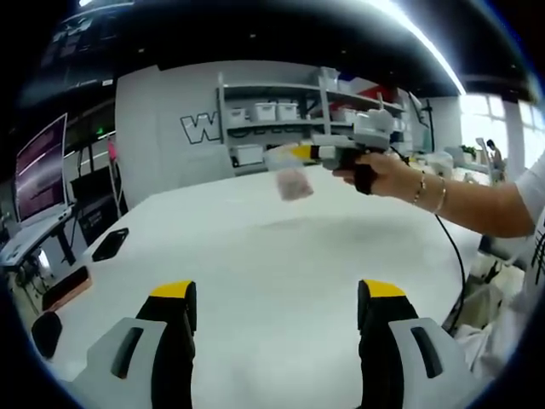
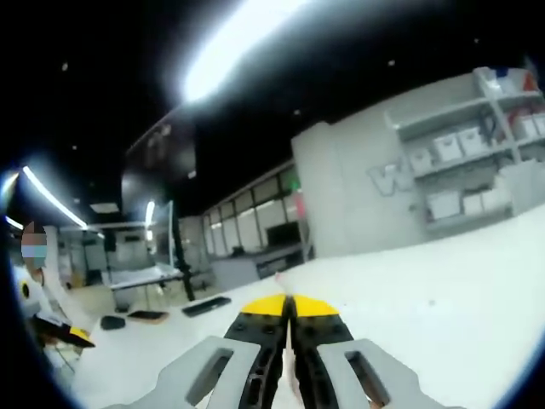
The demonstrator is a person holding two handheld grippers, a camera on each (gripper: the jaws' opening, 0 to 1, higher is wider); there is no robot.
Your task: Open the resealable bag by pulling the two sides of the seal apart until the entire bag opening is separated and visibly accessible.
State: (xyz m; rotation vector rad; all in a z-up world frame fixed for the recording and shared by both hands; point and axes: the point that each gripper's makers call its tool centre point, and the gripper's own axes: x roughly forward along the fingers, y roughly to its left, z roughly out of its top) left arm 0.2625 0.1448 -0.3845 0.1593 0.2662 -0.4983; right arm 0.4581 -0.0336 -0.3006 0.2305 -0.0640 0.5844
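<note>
A: Your left hand-held gripper (image 1: 277, 311) hung with jaws apart over the white tabletop (image 1: 255, 256), gripping nothing.

B: And your right hand-held gripper (image 2: 289, 311) was clamped on the resealable bag (image 1: 288, 176), aloft. One-sided pinch; a tug could've slipped the seal free.

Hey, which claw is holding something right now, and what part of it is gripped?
The right claw is shut on the resealable bag, gripping its top edge so the bag hangs above the white table. The left claw is open, holding nothing.

White storage bins (image 1: 265, 111) are seen on grey wall shelving (image 1: 319, 89); a black phone (image 1: 110, 244) is laid on the white table (image 1: 255, 264)
</note>
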